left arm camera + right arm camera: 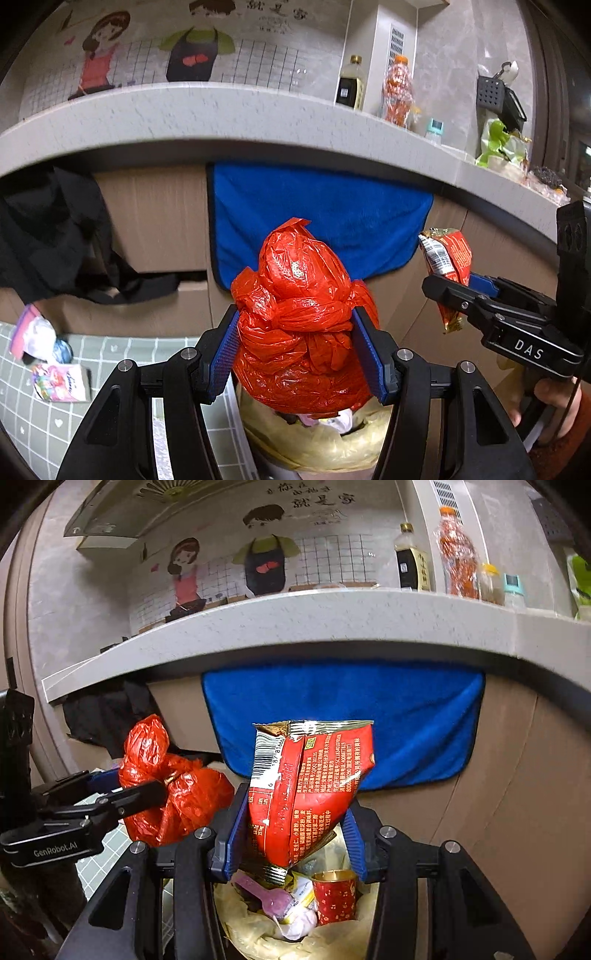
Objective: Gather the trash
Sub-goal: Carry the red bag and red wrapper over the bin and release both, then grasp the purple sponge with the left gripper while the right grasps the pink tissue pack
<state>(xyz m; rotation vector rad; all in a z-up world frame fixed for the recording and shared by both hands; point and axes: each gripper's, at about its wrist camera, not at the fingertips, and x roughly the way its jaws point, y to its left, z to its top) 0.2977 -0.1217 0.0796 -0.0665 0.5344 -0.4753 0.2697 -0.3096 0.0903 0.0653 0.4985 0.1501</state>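
1. The left gripper (pixel 295 354) is clamped on a knotted red plastic bag, bulging and crinkled (pixel 301 325), its blue pads (pixel 226 354) pressing the bag from both sides.
2. That red bag hangs just above a bin lined with a pale yellow plastic bag (pixel 314 446), which sits low and near in the left wrist view.
3. The right gripper (pixel 295 838) is closed on a torn red foil snack wrapper with a barcode and white print (pixel 306 790), held upright (the torn silvery edge is on top).
4. The wrapper is directly over the same lined bin (pixel 258 938), where a small red paper cup with a gold rim (pixel 336 897), a pink plastic scoop (pixel 266 893) and other crumpled scraps already lie.
5. Seen from the right wrist, the left gripper (pixel 147 794) and its red bag (pixel 173 786) are just to the left of the wrapper.
6. Behind both, a blue towel (pixel 321 214) hangs from the edge of a grey speckled countertop (pixel 221 118).
7. On the tiled floor at far left lies a pink printed carton (pixel 61 380).
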